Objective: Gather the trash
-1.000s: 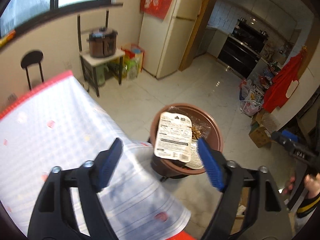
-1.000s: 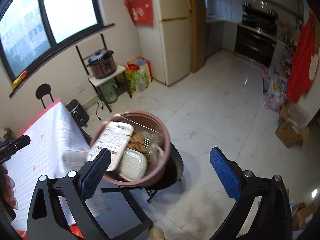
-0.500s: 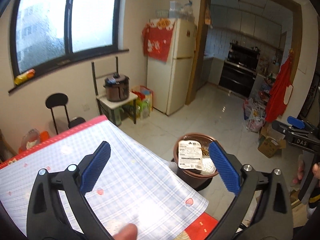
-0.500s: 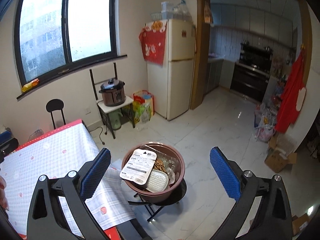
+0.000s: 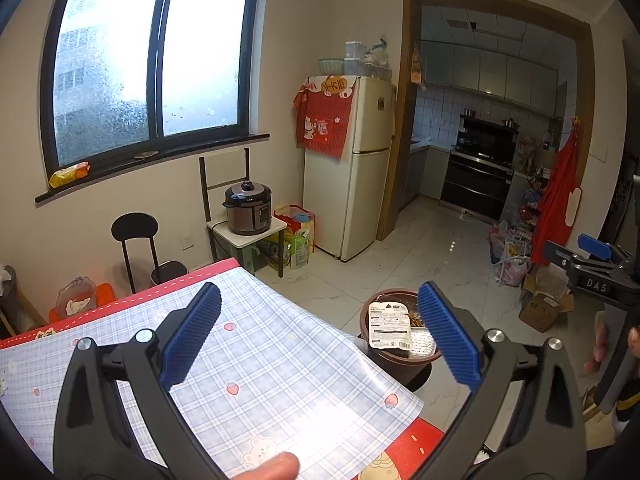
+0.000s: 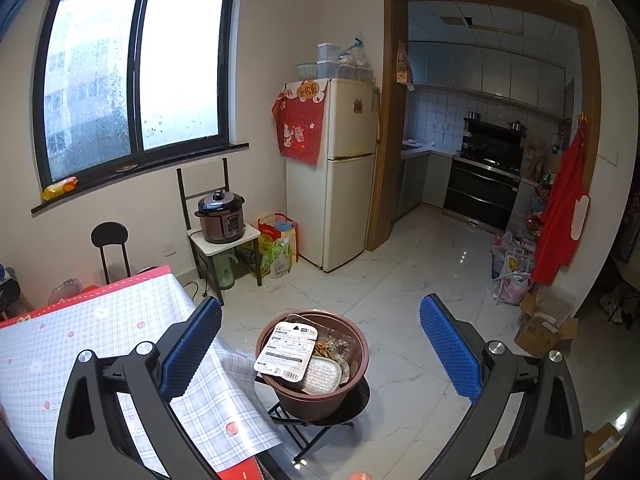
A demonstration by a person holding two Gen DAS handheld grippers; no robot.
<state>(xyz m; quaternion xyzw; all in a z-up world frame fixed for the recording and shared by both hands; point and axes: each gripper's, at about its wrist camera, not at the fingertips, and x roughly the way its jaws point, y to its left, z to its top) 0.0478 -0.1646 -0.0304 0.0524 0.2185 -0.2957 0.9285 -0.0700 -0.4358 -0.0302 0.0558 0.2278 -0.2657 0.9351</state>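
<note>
A brown round bin [image 6: 344, 394] stands on a black stool beside the table's corner. It holds a white labelled packet [image 6: 286, 350], a foil tray [image 6: 320, 374] and clear wrapping. The bin also shows in the left wrist view [image 5: 396, 358] with the packet [image 5: 388, 326] on top. My left gripper [image 5: 318, 338] is open and empty above the checked tablecloth [image 5: 256, 364]. My right gripper [image 6: 320, 354] is open and empty, raised above and behind the bin. It also shows in the left wrist view [image 5: 596, 250] at the far right.
The table [image 6: 80, 340] with its checked cloth lies at the left. A fridge [image 6: 344, 172], a cooker on a small stand [image 6: 222, 216], a black chair [image 6: 110, 246] and bags line the far wall. Cardboard boxes [image 6: 544, 328] sit at the right on the tiled floor.
Both grippers have pulled back and up from the bin, which now looks smaller and farther. The views tilted up to show the room. Both stayed open and empty.
</note>
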